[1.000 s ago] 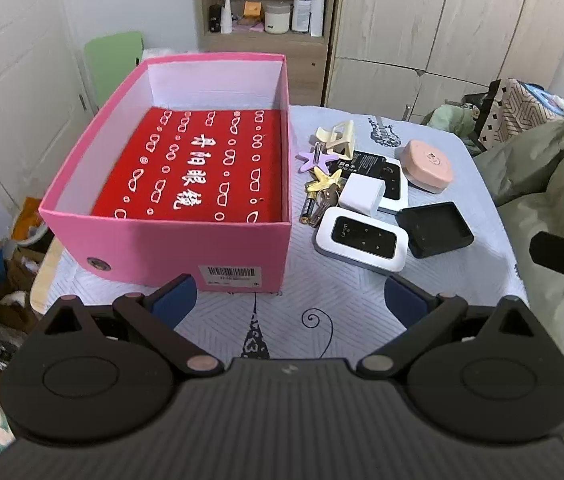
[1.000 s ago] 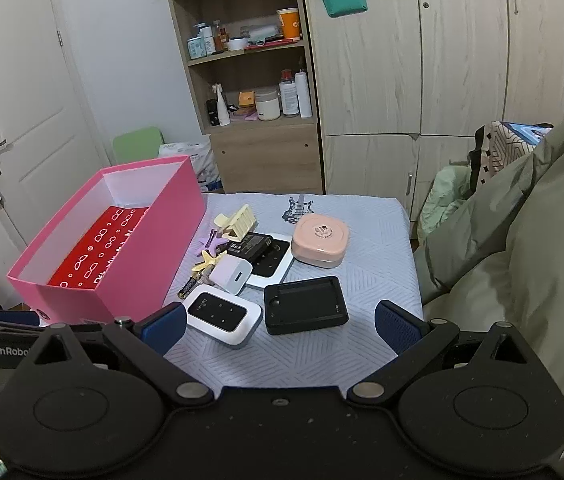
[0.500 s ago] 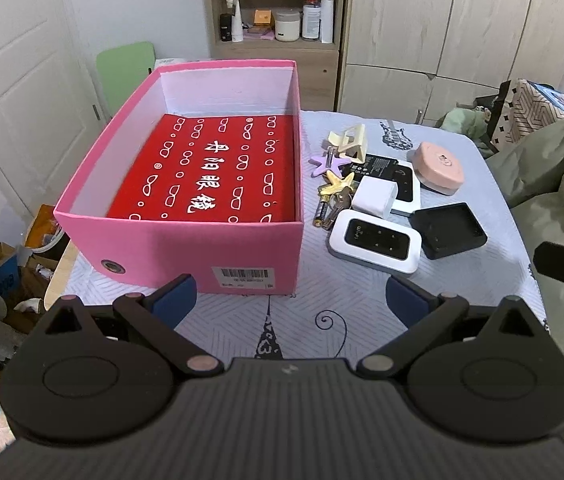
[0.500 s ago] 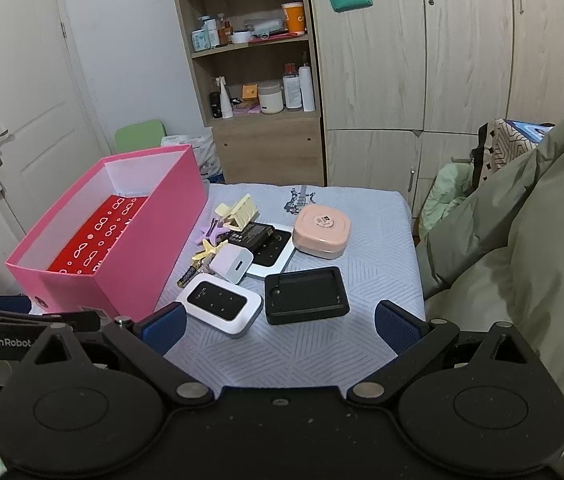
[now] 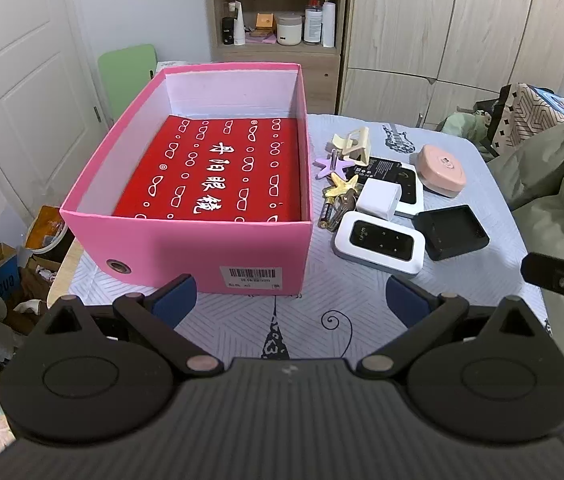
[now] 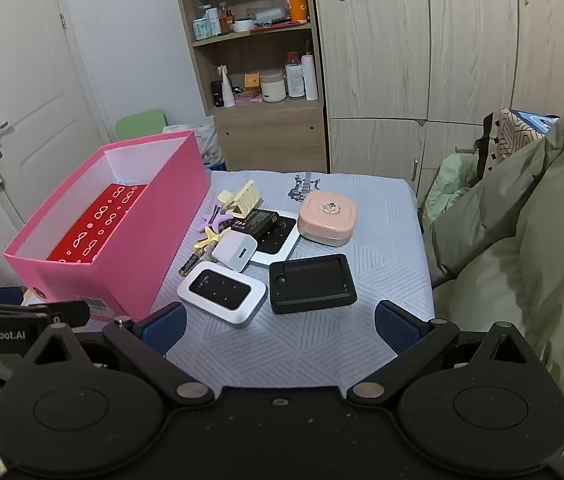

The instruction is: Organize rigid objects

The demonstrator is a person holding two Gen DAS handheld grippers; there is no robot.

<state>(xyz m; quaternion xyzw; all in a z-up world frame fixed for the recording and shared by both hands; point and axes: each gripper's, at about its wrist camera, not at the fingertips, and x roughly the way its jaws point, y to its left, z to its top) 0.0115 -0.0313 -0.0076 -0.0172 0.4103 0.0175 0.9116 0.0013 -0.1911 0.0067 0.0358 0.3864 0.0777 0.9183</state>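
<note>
A pink box [image 5: 186, 246] [image 6: 154, 240] with a red patterned sheet on its floor stands on the left of the cloth-covered table [image 5: 341, 304]. Right of it lies a cluster: a white pocket router [image 5: 379, 242] [image 6: 222, 292], a black tray-like case [image 5: 449, 232] [image 6: 311, 288], a white charger cube [image 5: 379, 198] [image 6: 236, 252], a peach round case [image 5: 441, 168] [image 6: 327, 218], a second white device with a black battery [image 5: 405, 184], star clips, a cream claw clip [image 5: 351, 146] and a loose battery. My left gripper [image 5: 287, 300] and right gripper [image 6: 278, 326] hover open above the near table edge, holding nothing.
A green quilt [image 6: 521, 260] crowds the table's right side. Behind stand a wooden shelf unit [image 6: 258, 92] with bottles and wardrobe doors [image 6: 461, 60]. A white door [image 5: 14, 100] and floor clutter lie to the left. The right gripper's body [image 5: 561, 280] shows at the left view's right edge.
Both grippers have drawn back and risen slightly, so the box and cluster sit lower and farther in view. Nothing on the table has moved.
</note>
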